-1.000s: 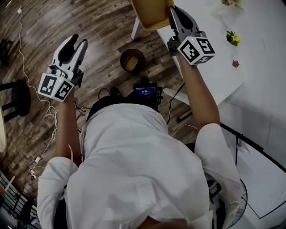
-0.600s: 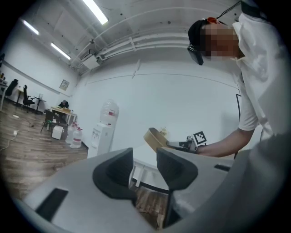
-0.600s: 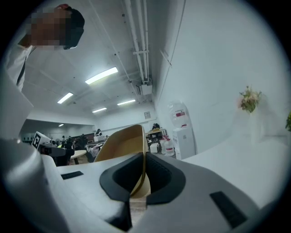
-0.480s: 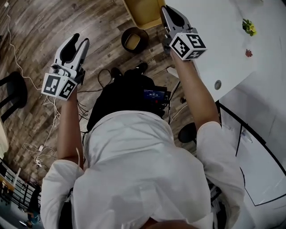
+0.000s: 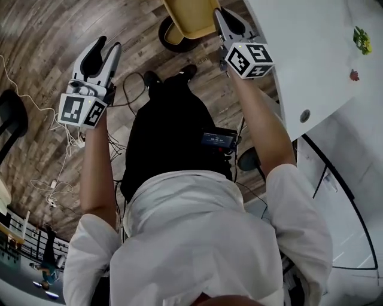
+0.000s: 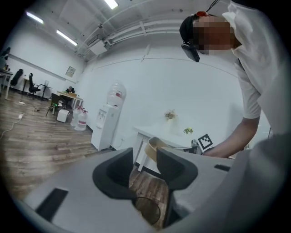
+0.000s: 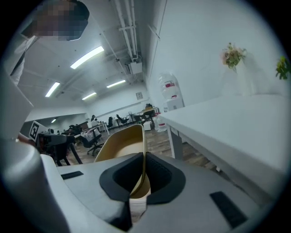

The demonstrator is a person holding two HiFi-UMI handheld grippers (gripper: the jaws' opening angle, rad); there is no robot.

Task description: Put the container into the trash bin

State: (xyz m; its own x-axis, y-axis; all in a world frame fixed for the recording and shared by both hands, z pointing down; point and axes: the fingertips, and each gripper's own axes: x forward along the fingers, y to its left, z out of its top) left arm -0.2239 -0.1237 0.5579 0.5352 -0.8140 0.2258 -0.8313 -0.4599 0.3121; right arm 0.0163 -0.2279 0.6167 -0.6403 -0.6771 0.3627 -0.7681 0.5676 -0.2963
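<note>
The left claw (image 5: 108,45) is held with its jaws wide apart and nothing between them, above the wooden floor (image 5: 42,42). Further right, the dark round trash bin (image 5: 161,30) is seen on that floor, partly covered by the tan container (image 5: 188,15). The container's thin rim is pinched in the closed right claw (image 5: 219,13), just beside the white tabletop (image 5: 299,48).

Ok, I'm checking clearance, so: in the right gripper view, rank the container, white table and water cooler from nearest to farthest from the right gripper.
1. The container: its rim is clamped between the jaws of the right gripper, touching.
2. The white table: close by, on the right.
3. The water cooler: far back, by the wall.
</note>
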